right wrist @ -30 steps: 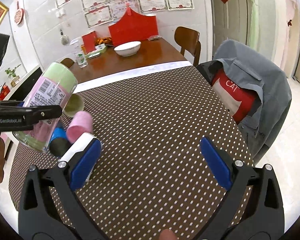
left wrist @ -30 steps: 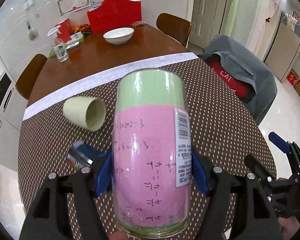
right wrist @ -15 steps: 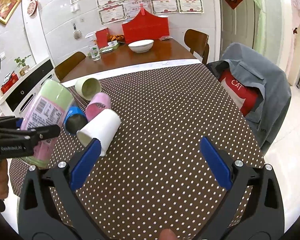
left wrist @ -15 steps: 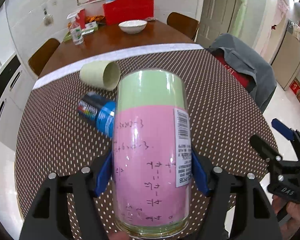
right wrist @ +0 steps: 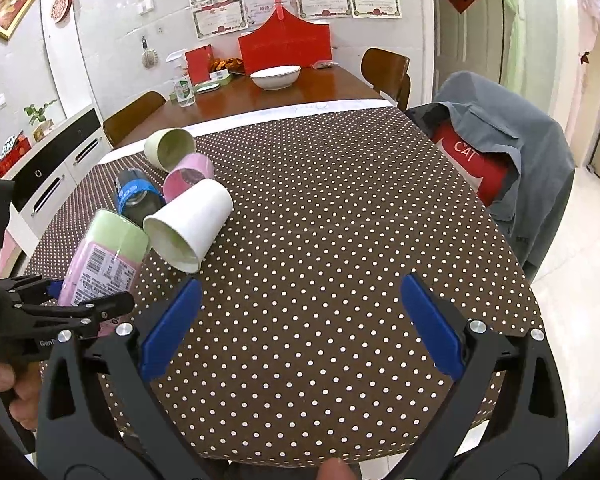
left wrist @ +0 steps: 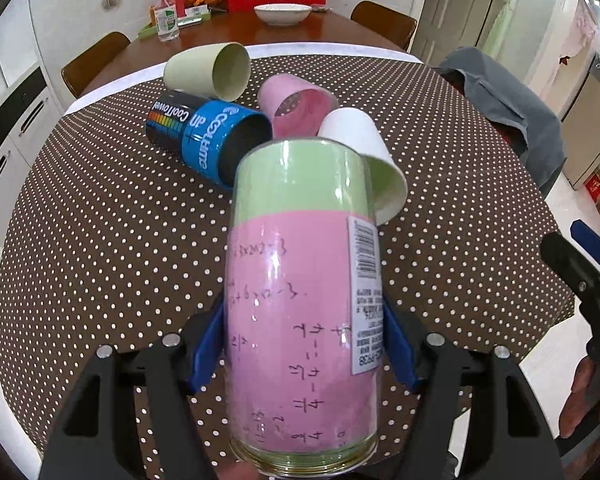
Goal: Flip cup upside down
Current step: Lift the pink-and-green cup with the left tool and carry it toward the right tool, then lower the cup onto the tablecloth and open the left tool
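My left gripper (left wrist: 302,352) is shut on a tall pink and green cup (left wrist: 304,292) with a barcode label, held tilted above the near left of the dotted table; it also shows in the right wrist view (right wrist: 104,260). Its closed green end points away from me and its rim faces the camera. My right gripper (right wrist: 300,328) is open and empty over the table's near edge. Lying on their sides beyond are a white cup (right wrist: 192,224), a pink cup (right wrist: 188,172), a blue and black cup (right wrist: 136,196) and a pale green cup (right wrist: 168,152).
The brown dotted tablecloth (right wrist: 340,220) covers the round table. A wooden table behind holds a white bowl (right wrist: 275,76) and a spray bottle (right wrist: 184,88). A chair with a grey jacket (right wrist: 508,148) stands at the right.
My left gripper has pulled back toward the near edge and tilted down with the cup held; more of the lying cups come into view. The right gripper has stayed open and drawn back slightly.
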Tool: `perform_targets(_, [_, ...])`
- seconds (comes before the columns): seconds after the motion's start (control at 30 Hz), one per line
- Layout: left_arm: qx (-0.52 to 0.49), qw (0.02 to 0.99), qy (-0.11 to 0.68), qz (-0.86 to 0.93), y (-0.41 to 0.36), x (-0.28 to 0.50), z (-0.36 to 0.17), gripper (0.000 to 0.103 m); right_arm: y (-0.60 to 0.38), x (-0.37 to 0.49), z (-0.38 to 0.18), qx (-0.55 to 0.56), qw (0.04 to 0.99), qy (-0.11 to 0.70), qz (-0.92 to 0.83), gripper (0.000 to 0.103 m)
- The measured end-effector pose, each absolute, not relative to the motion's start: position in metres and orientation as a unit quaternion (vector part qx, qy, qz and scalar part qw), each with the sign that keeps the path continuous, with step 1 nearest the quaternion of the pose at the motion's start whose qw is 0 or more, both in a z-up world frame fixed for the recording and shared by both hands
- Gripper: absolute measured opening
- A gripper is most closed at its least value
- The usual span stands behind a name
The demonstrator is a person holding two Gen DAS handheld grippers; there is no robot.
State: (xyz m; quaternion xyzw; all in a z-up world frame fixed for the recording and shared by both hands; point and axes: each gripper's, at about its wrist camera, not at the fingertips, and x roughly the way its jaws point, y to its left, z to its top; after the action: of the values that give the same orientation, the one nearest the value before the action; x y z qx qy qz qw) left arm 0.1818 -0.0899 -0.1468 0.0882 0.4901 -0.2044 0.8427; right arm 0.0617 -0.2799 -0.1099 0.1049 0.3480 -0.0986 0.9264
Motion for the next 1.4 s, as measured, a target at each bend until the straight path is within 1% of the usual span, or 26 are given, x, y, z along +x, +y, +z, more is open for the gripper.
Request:
perform_targets(0.23, [0.087, 0.846, 0.486, -0.199, -0.091, 0.174, -0.161, 0.068, -0.271, 0.06, -0.111, 0.093, 0.926, 0.351, -0.102, 0.097])
perform_targets(0.53, [0.115, 0.853, 0.478, -0.177, -0.097, 0.174, -0.158, 0.069, -0.277, 0.053, -0.111, 0.097, 0.924, 0.351, -0.115, 0.097])
perform_targets(0.57, [0.121, 0.856, 0.472, -0.175, -0.098, 0.172, -0.156, 0.071, -0.277, 0.053, -0.11, 0.097, 0.924, 0.35, -0.116, 0.097])
perform_targets(0.6, [0.124, 0.86, 0.462, -0.177, -0.098, 0.17, -0.153, 0.076, -0.276, 0.053, -0.11, 0.098, 0.924, 0.35, -0.116, 0.097])
perform_targets(0.67, [0.127, 0.866, 0.45, -0.177, -0.097, 0.167, -0.148, 0.078, -0.276, 0.052, -0.11, 0.099, 0.924, 0.35, -0.116, 0.097])
perform_targets(0.73, [0.13, 0.871, 0.439, -0.179, -0.097, 0.166, -0.142, 0.087, -0.275, 0.052, -0.109, 0.099, 0.925, 0.35, -0.113, 0.097])
perform_targets(1.1, [0.137, 0.889, 0.403, -0.167, -0.088, 0.162, -0.126, 0.089, -0.268, 0.054, -0.104, 0.1, 0.926, 0.347, -0.112, 0.097])
perform_targets(1.4, [0.108, 0.909, 0.368, -0.165, -0.071, 0.152, -0.104, 0.089, -0.261, 0.06, -0.097, 0.096, 0.929, 0.34, -0.108, 0.097])
